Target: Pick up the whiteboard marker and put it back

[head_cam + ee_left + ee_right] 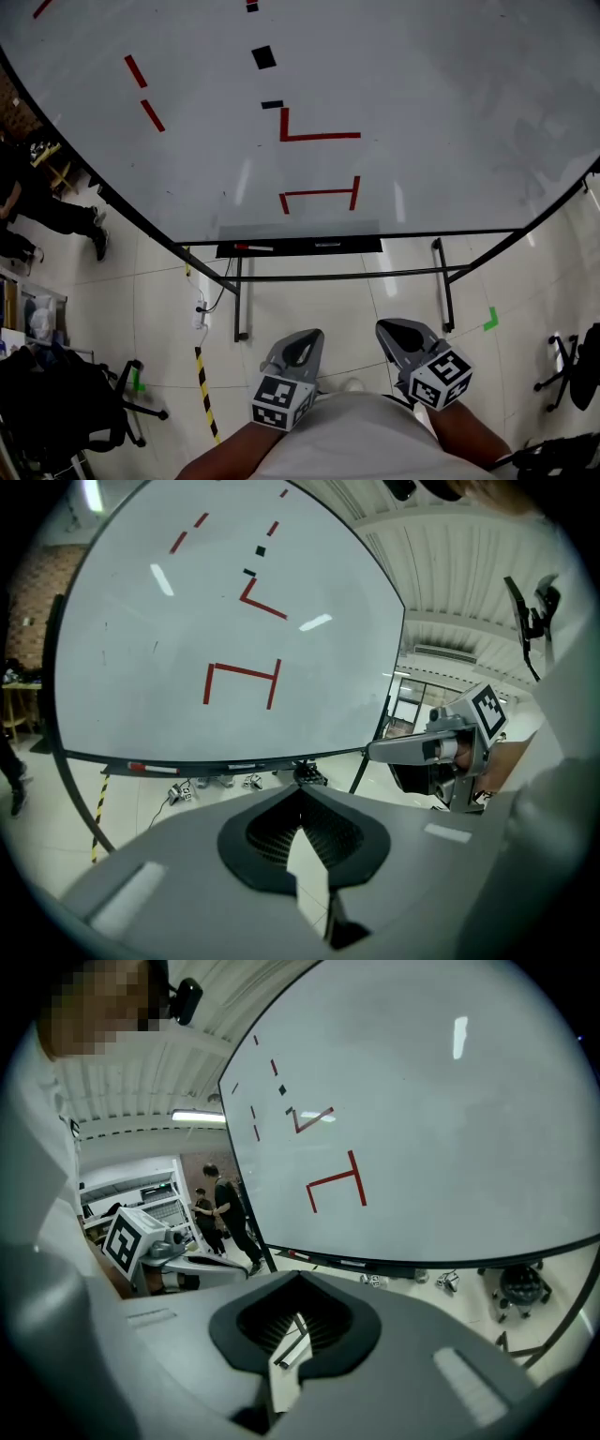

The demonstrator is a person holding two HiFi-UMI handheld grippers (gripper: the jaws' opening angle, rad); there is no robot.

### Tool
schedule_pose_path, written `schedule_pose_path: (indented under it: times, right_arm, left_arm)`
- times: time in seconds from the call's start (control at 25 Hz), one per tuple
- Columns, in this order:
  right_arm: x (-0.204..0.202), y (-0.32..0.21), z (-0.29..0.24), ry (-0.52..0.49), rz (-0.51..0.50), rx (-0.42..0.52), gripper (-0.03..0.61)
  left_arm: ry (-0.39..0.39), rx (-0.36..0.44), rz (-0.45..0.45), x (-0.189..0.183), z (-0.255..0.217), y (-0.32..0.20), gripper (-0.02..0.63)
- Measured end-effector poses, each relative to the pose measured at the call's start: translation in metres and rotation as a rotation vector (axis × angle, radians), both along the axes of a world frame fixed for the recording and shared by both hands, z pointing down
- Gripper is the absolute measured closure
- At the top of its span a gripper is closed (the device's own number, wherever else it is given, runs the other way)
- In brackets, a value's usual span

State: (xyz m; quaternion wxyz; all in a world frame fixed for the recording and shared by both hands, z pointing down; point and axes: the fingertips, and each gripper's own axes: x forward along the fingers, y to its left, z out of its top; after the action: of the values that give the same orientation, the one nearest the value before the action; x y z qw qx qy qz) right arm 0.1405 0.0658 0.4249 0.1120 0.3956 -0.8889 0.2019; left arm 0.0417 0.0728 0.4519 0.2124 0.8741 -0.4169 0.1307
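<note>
Head view is showing a person facing the whiteboard (422, 94), with both tools hanging low near the torso. The left gripper (305, 336) is sitting with its jaws closed tip to tip and gripping nothing. The left gripper view is showing the same, with just a thin sliver of floor behind the meeting tips. The right gripper (392, 328) is also pinched together at the tips and carrying nothing, and the right gripper view is agreeing. The two grippers are pointing side by side toward the board's lower edge.

The whiteboard marker (253, 247), red at one end, is lying flat in the black tray (291, 249) under the board, toward the tray's left part and well apart from both grippers. A second marker (328, 245) is lying further right in the same tray. Red tape marks (319, 137) and black squares (263, 57) are sticking to the board face. A yellow-black striped strip (204, 389) is running along the floor to the left of the grippers. Another person (37, 206) is standing at the far left edge.
</note>
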Motion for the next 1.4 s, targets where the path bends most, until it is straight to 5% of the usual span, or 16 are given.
schedule_pose_path:
  times: [0.24,0.48,0.68,1.4]
  right_arm:
    - [0.018,0.05,0.004,0.006,-0.074,0.002,0.577]
    - [0.025,0.081,0.013,0.016,-0.123,-0.014,0.577]
    - [0.022,0.085,0.006,0.019,-0.105,0.014,0.578]
    - [-0.056,0.099,0.014,0.019,0.025,-0.015,0.578]
  left_arm:
    - [-0.006,-0.008,-0.024,0.038,0.01,0.062,0.598]
    - [-0.001,-0.018,-0.08,0.039,0.012,0.085,0.598]
    - [-0.01,0.01,-0.028,0.041,0.002,0.086,0.598]
    - [-0.043,-0.005,0.085,-0.042,-0.006,0.082,0.598]
